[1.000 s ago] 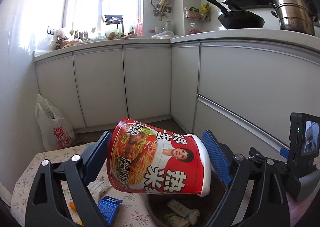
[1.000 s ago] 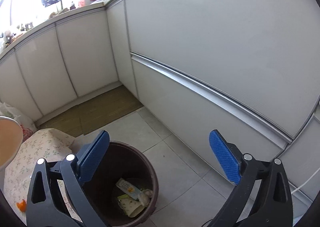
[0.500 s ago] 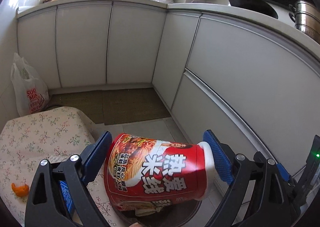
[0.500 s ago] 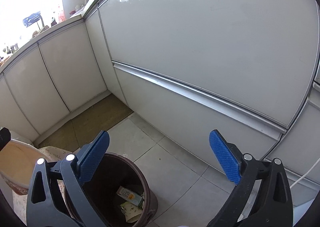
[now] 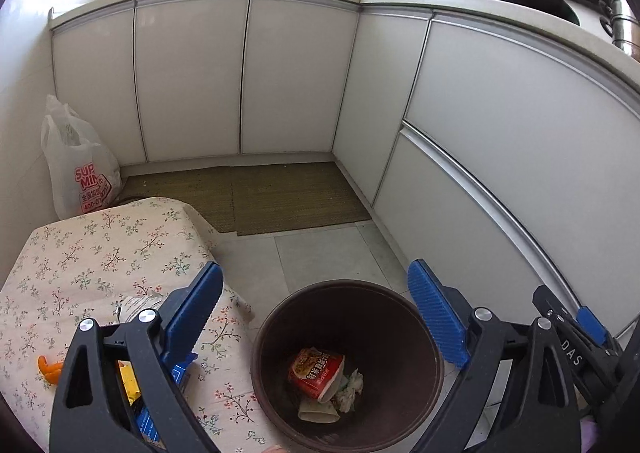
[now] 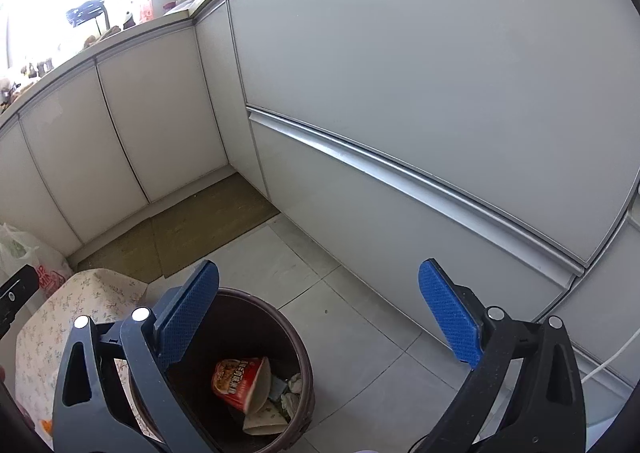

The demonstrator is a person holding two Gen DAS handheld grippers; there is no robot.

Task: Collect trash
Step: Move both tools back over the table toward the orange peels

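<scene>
Down inside round dark-brown plastic bin: red printed paper noodle cup on its side atop crumpled paper, mouth toward lower right.

Left gripper directly over bin, jaws spread wide, holding nothing.

Right gripper just right of bin, jaws equally wide, empty.

Remaining scraps, orange peel piece and blue-yellow wrappers, on floral-cloth table, left of bin; left gripper nearer, likely takes next pick.

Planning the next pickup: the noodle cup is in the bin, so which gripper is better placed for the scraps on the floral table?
Left, probably. The left gripper is open beside the floral table, with the orange scrap and blue packet near its fingers. The right gripper, also open, hangs over the bin and floor.
</scene>
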